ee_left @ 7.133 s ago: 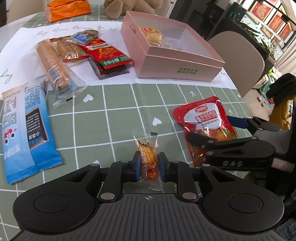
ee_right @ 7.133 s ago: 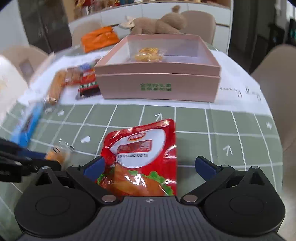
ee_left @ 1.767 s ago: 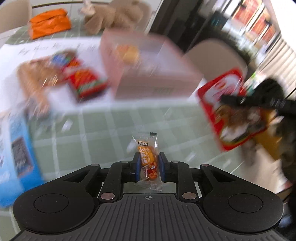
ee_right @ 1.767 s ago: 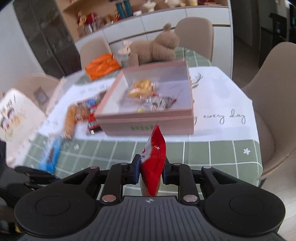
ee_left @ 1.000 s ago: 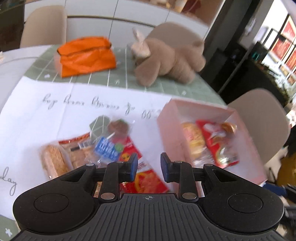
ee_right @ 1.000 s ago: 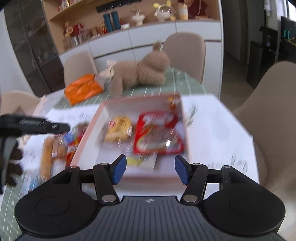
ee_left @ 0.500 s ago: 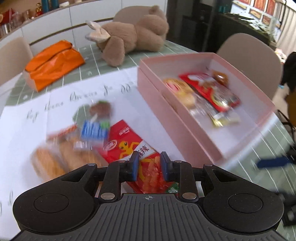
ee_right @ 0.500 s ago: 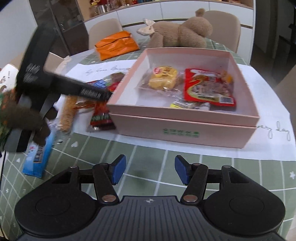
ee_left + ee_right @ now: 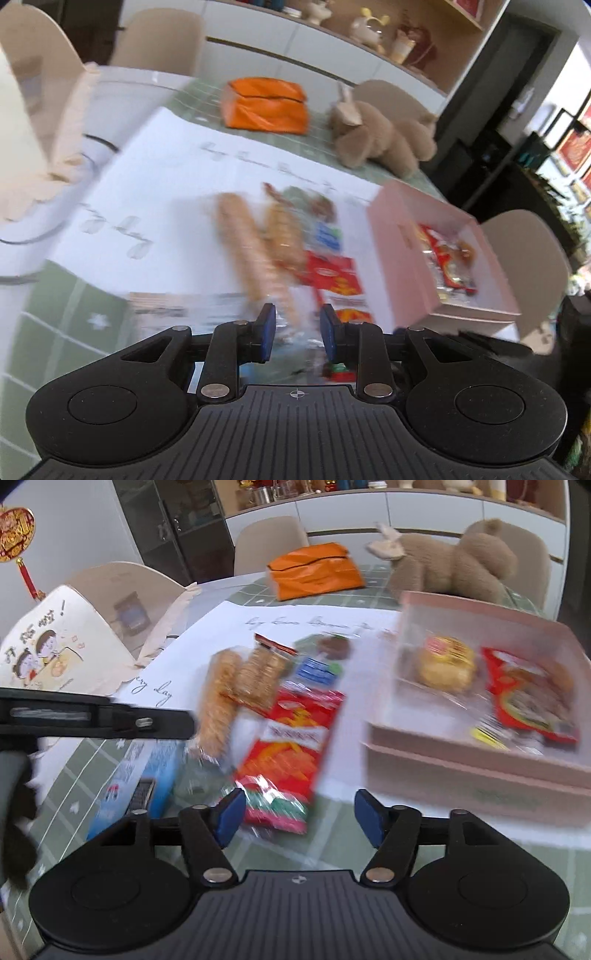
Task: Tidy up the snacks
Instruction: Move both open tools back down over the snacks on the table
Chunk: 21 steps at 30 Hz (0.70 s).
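Pink box [image 9: 476, 760] beside loose snack packets [image 9: 291, 738]

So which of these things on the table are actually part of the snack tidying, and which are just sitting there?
Part of the job:
pink box
red snack packet
biscuit sleeve
blue packet

Just lying about:
plush toy
orange bag
illustrated card

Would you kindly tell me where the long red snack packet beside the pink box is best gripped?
Probably the near sealed end of the red packet, approached from the table's front edge: it lies flat and lengthwise toward the right tongs, whose jaws are opening, empty.
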Each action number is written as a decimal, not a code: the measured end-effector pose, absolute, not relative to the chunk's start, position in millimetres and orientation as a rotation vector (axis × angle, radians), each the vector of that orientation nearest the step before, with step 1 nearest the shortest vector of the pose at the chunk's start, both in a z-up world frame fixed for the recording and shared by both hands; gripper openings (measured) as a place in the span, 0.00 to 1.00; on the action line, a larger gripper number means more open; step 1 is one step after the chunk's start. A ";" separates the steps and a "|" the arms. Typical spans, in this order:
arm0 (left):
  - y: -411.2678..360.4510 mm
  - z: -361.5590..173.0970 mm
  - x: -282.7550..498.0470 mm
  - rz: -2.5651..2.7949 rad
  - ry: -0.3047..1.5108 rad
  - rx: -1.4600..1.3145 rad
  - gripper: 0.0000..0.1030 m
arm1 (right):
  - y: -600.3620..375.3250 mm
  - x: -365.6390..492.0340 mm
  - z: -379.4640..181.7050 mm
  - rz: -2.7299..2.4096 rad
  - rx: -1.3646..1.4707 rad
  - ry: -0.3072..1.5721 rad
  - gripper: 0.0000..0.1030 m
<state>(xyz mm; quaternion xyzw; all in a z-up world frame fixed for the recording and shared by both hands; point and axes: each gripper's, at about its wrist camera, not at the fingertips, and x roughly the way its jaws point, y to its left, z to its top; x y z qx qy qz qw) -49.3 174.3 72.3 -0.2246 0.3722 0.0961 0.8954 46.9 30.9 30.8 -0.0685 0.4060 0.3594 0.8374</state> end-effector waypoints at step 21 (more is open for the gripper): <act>174.1 60.8 158.1 0.173 0.868 -0.267 0.29 | -69.3 -7.6 34.0 0.643 -0.223 0.810 0.46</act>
